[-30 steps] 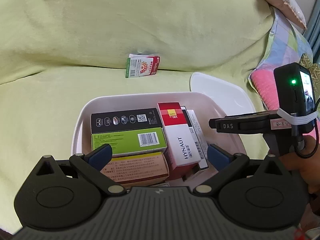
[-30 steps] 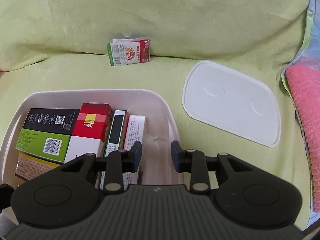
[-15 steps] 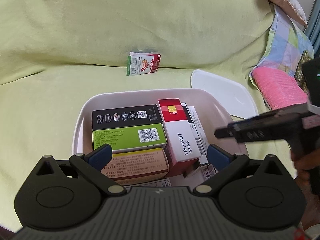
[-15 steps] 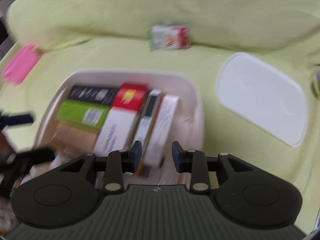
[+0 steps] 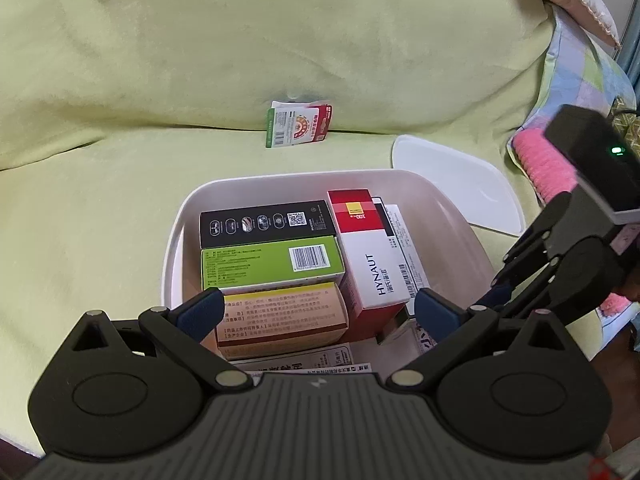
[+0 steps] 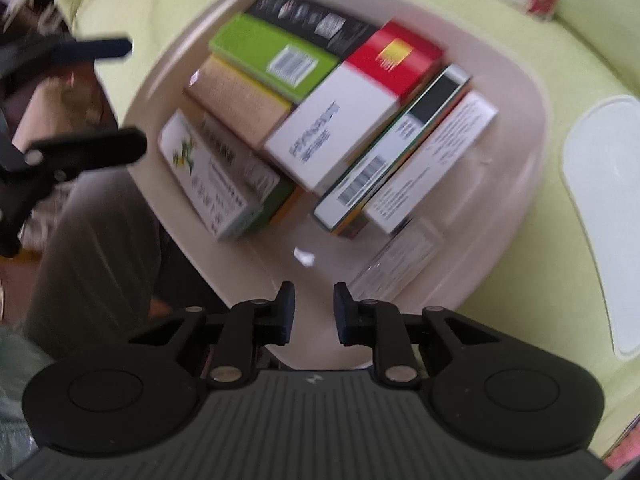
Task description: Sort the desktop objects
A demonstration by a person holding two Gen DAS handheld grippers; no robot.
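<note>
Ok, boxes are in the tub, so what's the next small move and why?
Probably reach the open left tongs toward the small red, white and green packet lying alone on the yellow-green blanket. It looks like the only loose item outside the white plastic tub. The white lid lies beside the tub, and the right tongs grip nothing.

Swung in low at the near right corner of the white bin (image 6: pixel 532 92), right gripper (image 6: pixel 314 312), after pointing toward the far lid (image 6: pixel 604 216); jaws at the same narrow gap, empty; now tilted, with boxes running diagonally and blurred; seen from the left wrist view dropped to the bin's near right (image 5: pixel 496 304).
</note>
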